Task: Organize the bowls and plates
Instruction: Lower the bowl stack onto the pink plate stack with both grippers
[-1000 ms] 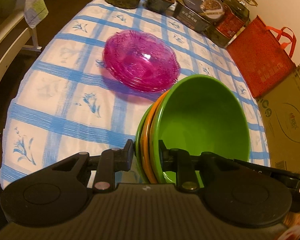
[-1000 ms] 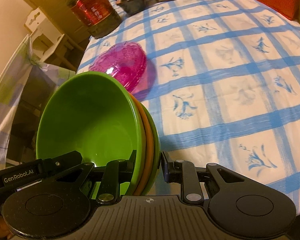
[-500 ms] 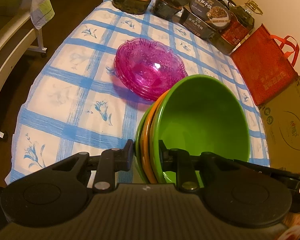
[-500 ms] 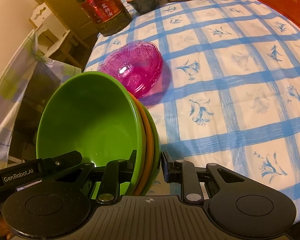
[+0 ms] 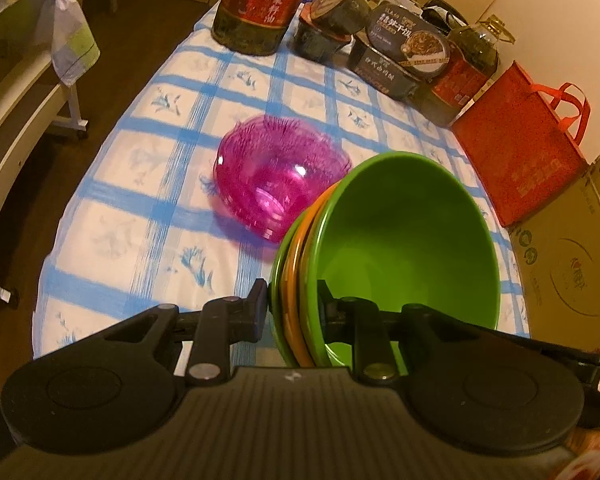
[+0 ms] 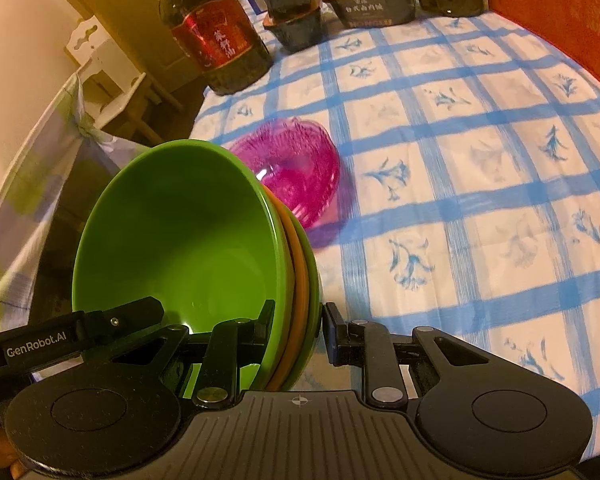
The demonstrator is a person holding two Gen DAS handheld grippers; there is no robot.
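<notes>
Bowls nested green-orange-green hang above the blue-checked worktop, left gripper and right gripper each clamped on opposite rims, likely sharing the load; pink glass plates sit just beyond.

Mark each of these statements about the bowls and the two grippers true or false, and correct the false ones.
1. Both grippers clamp the rim of the bowl stack. True: left gripper, right gripper.
2. The stack holds only green bowls. False: an orange bowl sits between green ones.
3. The pink bowls rest on the checked tablecloth. True.
4. The pink bowls are nested inside the green stack. False: they lie apart, on the cloth.
</notes>
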